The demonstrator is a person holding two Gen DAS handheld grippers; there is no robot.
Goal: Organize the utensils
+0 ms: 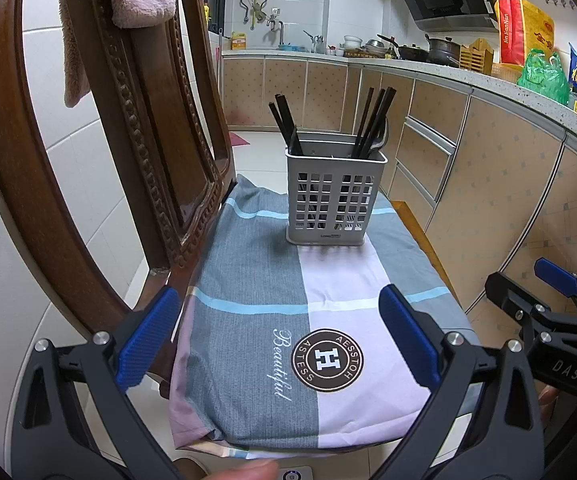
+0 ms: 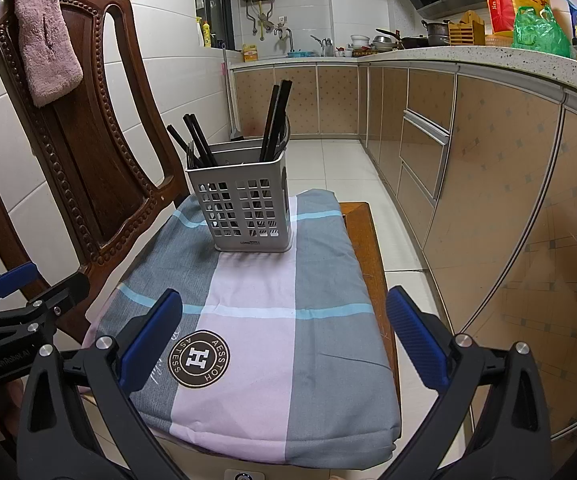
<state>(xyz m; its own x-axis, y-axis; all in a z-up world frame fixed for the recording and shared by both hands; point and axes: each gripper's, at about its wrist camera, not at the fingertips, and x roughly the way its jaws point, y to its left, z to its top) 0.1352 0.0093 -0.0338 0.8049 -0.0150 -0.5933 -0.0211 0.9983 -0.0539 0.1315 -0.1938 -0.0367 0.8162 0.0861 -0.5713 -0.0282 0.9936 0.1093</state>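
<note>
Kitchen setting, checked cloth (image 1: 256, 312) spread over a chair seat. Nearest, at six o'clock: left hand-held gripper (image 1: 278, 340) spread wide, empty; right hand-held gripper (image 2: 284, 344) likewise spread, nothing pinched. Farther out, at twelve o'clock: grey utensil caddy (image 1: 334, 196) standing upright on the cloth, dark chopsticks (image 1: 372, 122) leaning in both compartments, a fork (image 2: 190, 152) among them. Risk, as a guess: snagging the slanted sticks on approach, tipping the light caddy off the soft cloth.
</note>
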